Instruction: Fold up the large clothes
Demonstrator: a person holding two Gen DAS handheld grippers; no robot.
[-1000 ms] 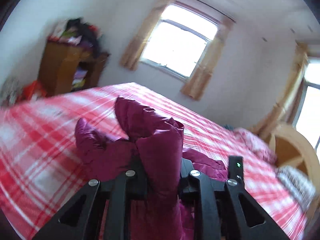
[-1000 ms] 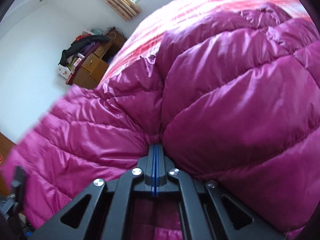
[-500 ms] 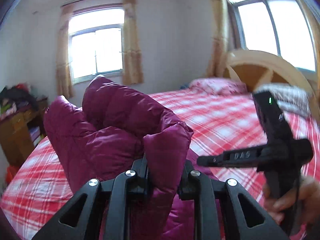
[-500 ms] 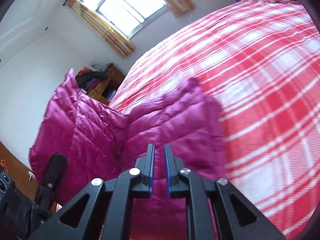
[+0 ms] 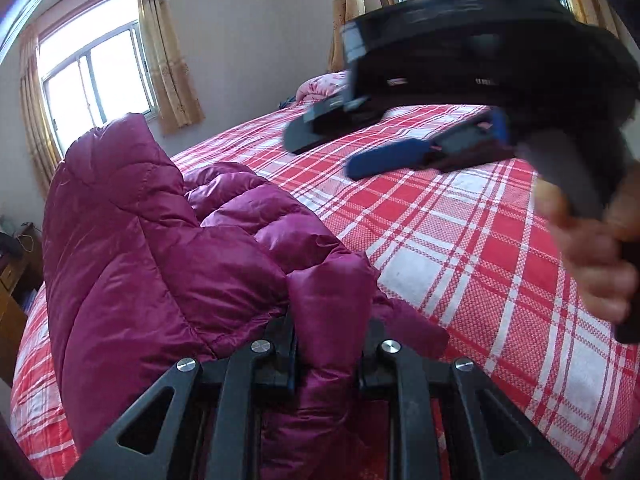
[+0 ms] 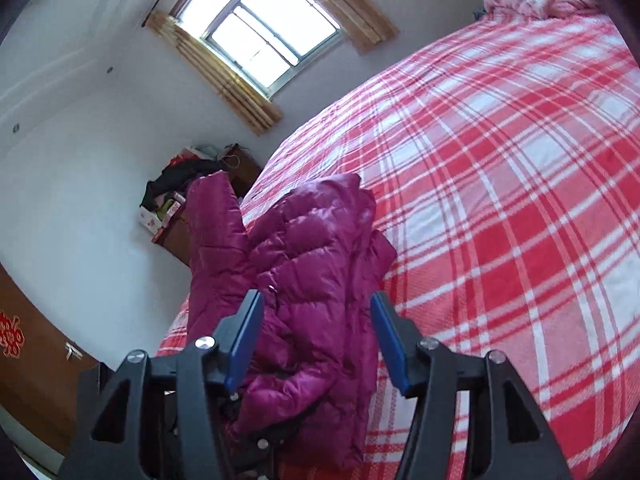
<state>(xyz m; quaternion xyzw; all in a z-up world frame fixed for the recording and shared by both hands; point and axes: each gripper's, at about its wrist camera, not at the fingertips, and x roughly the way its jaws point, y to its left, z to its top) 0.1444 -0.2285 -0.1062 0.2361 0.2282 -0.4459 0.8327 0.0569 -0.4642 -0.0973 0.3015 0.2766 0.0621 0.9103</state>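
Jacket (image 5: pixel 160 248): heaped on your bed (image 5: pixel 460 248), lifted edge pinched in your left gripper (image 5: pixel 330 344).
Right gripper (image 6: pixel 316 336): jaws opening, empty, jacket just ahead.
Nearer hand: your left, already gripping.

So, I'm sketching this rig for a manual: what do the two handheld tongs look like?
Both are matte black frames with triangular cut-outs and silver screws. The right tongs carry flat blue pads; the left tongs show black fingers. The right tongs' body has a green indicator light.
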